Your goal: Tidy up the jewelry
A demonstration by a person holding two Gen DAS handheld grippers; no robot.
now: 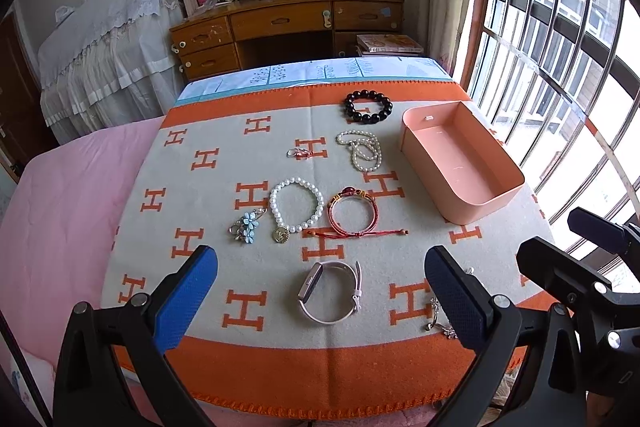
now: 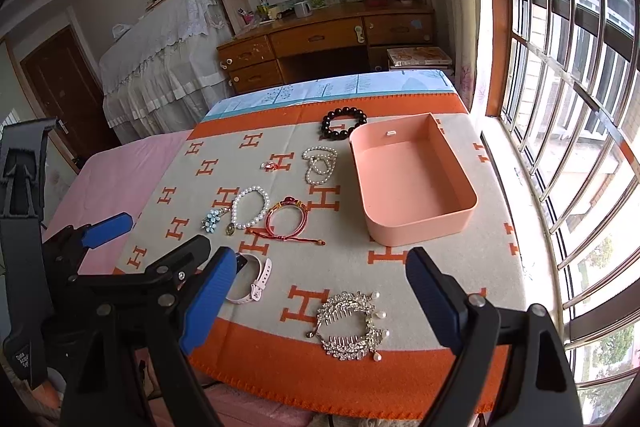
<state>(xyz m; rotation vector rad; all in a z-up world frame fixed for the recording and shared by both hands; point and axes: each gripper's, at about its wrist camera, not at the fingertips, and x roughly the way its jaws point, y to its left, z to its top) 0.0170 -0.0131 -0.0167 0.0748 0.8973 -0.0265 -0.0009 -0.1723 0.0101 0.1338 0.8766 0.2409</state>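
Left gripper [image 1: 320, 301] spread wide, empty, hovers low centre of left wrist view, framing pink watch [image 1: 330, 291]; likely first pick

Jewelry laid apart on orange H-pattern blanket [image 1: 208, 131], so each piece grabbable singly: flower clip [image 1: 246, 227] mid-left, pearl bracelet [image 1: 296, 209] centre, red cord bracelet [image 1: 354, 213] just right

Pink tray [image 1: 460, 163] right of frame, empty, evidently destination

Right gripper [image 2: 320, 301] spread wide, empty, above silver hair comb [image 2: 352, 325], lower centre of right wrist view

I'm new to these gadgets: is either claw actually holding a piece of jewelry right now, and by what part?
Nothing is held. The left gripper and right gripper are both open above the blanket, and every piece lies loose, including the watch and hair comb.
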